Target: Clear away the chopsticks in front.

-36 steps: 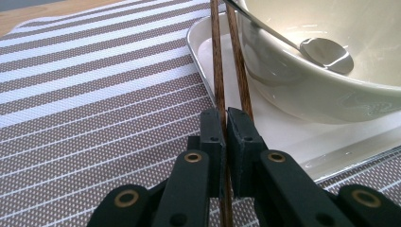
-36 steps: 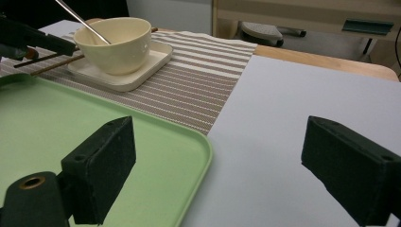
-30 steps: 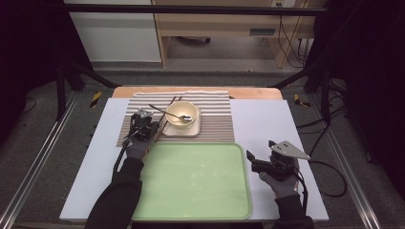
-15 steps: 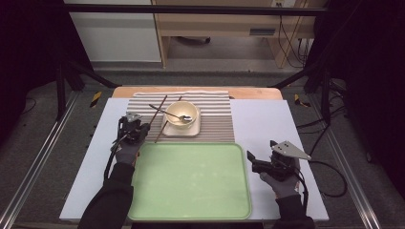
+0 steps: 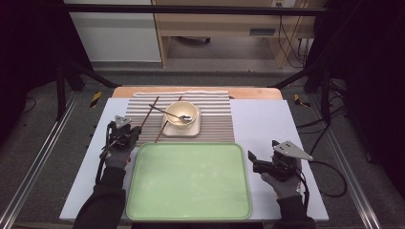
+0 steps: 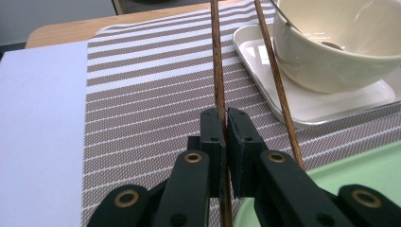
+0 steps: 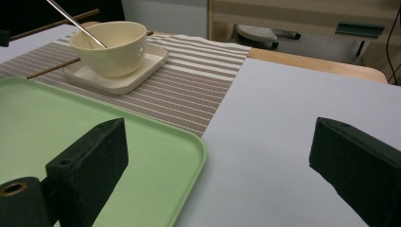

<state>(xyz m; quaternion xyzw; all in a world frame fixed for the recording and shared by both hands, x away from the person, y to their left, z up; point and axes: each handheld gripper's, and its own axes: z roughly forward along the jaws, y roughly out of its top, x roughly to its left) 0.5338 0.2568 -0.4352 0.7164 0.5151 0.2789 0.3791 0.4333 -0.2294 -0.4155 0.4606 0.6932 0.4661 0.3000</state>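
Note:
My left gripper (image 5: 133, 130) (image 6: 226, 118) is shut on a brown chopstick (image 5: 149, 112) (image 6: 217, 66), which points away over the striped placemat (image 5: 215, 124). A second chopstick (image 5: 165, 128) (image 6: 279, 90) rests with its far part on the edge of the square white plate (image 5: 191, 131) (image 6: 326, 104). On that plate stands a cream bowl (image 5: 181, 113) (image 6: 340, 47) (image 7: 111, 47) with a metal spoon (image 5: 172, 114) (image 7: 75, 23) in it. Right of the green tray (image 5: 191, 176), my right gripper (image 5: 252, 162) (image 7: 220, 137) is open over the white table cover, nothing between its jaws.
The green tray (image 7: 94, 137) lies in front of the placemat (image 7: 189, 94), near the person's side. A white sheet (image 5: 267, 124) covers the wooden table (image 5: 248, 93). Dark stands and cables (image 5: 329, 176) border the table on both sides.
My left gripper has moved left and a little toward the person, carrying the chopstick away from the bowl. The right gripper has stayed still.

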